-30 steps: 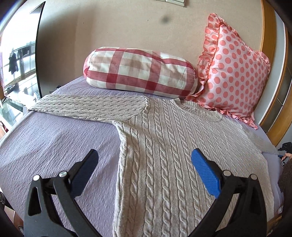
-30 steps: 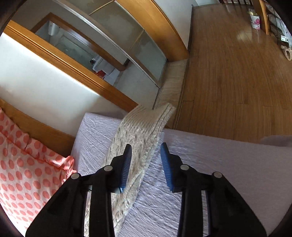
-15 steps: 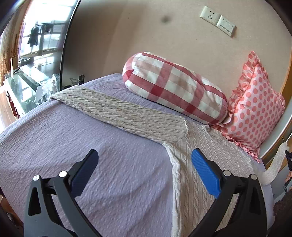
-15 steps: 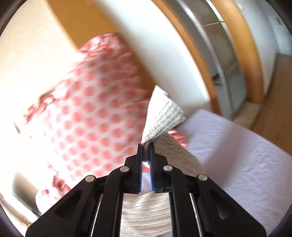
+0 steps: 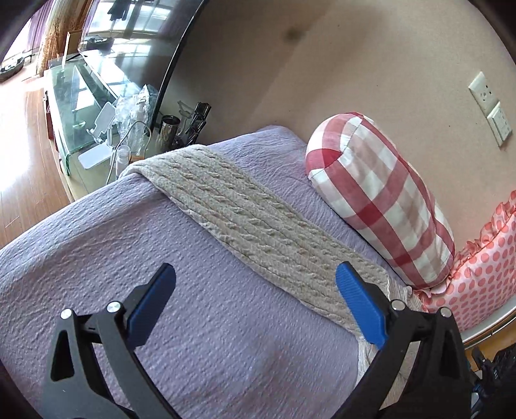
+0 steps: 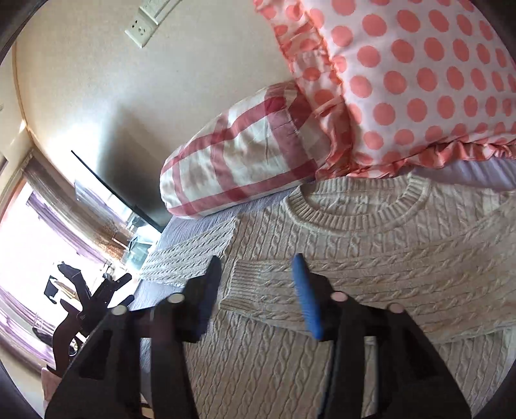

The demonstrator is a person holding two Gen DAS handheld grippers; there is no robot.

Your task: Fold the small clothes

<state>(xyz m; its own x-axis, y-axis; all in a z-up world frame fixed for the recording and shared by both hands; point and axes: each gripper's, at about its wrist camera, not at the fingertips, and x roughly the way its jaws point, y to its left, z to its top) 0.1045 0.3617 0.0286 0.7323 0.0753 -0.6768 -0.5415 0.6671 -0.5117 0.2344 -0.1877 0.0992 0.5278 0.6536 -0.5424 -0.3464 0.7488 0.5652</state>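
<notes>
Lilac bedding (image 5: 135,232) covers the bed under both grippers, with a beige wall behind it. On the left, the left gripper (image 5: 254,277) is spread wide and holds nothing, hanging above the bare cover with its blue fingers (image 5: 361,303) either side of the view; just ahead of it the left sleeve (image 5: 254,222) of the cream cable-knit sweater (image 6: 322,364) lies stretched flat toward the bed's far corner, its cuff near the edge. Beyond the sleeve sits a red-and-white checked bolster (image 5: 383,199), then a pink dotted pillow (image 5: 487,267) against the wall. On the other side, the right gripper (image 6: 258,283) is likewise released and empty, poised over the sweater's chest, where the right sleeve (image 6: 371,283) lies folded across the body, cuff between the fingers in the view. Past it are the ribbed collar (image 6: 354,216), the bolster and the dotted pillow, with a wall socket (image 6: 142,25) higher up.
</notes>
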